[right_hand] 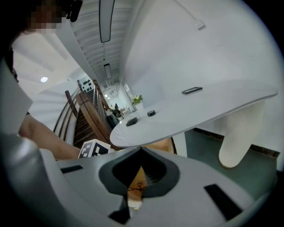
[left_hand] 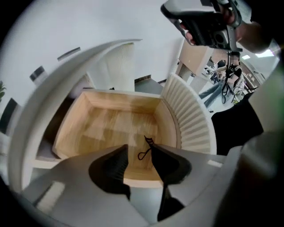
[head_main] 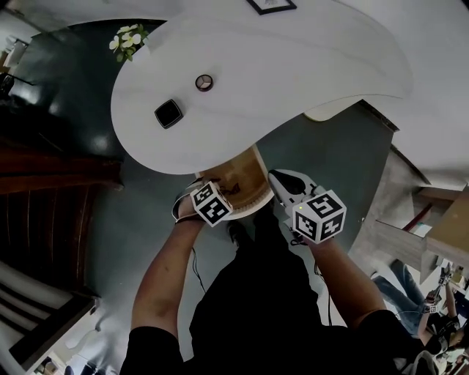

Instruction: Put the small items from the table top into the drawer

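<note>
The wooden drawer (head_main: 245, 176) stands pulled out under the white table top (head_main: 293, 66). My left gripper (head_main: 207, 184) hangs over it, pointing steeply down, jaws open (left_hand: 140, 155). A thin black looped cord (left_hand: 144, 150) shows in the gap between the pads, inside the drawer (left_hand: 111, 119); whether it touches the floor I cannot tell. My right gripper (head_main: 280, 179) waits beside the drawer, tips together (right_hand: 141, 150), holding nothing. A black square item (head_main: 168, 113) and a small round item (head_main: 204, 82) lie on the table.
White flowers (head_main: 128, 38) stand at the table's far left edge and a picture frame (head_main: 271, 6) at its back. The drawer's ribbed white front (left_hand: 191, 119) curves at the right. A ribbed table leg (right_hand: 239, 133) stands to the right. Dark wooden stairs (head_main: 44, 168) lie left.
</note>
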A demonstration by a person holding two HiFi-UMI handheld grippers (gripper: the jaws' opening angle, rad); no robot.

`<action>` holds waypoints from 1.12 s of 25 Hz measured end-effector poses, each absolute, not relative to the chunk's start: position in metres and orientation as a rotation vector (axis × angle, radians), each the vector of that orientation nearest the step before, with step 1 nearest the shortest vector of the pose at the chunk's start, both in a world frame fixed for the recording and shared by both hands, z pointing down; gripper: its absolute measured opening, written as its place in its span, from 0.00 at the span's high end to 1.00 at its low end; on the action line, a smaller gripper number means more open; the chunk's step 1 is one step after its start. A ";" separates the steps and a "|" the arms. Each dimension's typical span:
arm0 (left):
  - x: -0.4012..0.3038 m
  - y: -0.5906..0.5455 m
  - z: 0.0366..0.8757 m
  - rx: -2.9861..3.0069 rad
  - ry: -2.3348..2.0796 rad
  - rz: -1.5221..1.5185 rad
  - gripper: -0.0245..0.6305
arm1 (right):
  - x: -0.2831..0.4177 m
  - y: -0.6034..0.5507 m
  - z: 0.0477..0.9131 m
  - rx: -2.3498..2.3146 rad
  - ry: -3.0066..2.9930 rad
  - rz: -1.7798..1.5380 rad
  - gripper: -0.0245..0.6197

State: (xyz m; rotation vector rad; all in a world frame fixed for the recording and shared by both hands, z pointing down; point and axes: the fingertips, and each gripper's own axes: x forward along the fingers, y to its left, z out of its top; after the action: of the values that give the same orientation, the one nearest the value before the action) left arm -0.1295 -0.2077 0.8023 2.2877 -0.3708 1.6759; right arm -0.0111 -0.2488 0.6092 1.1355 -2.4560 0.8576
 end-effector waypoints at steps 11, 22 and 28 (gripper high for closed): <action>-0.165 -0.205 0.682 2.374 -0.766 1.186 0.71 | -0.038 -0.208 0.520 1.178 -2.493 0.726 0.95; -0.178 -0.196 0.560 2.448 -1.041 0.668 0.81 | -0.034 -0.192 0.468 1.142 -2.558 0.628 0.95; -0.161 -0.183 0.513 2.470 -1.157 0.635 0.83 | -0.010 -0.186 0.447 1.121 -2.640 0.604 0.95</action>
State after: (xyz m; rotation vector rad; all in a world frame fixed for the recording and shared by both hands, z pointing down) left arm -0.1607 -0.1825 0.5128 2.4700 -1.1571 0.6346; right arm -0.0096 -0.1856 0.4468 1.1209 -2.6400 0.6038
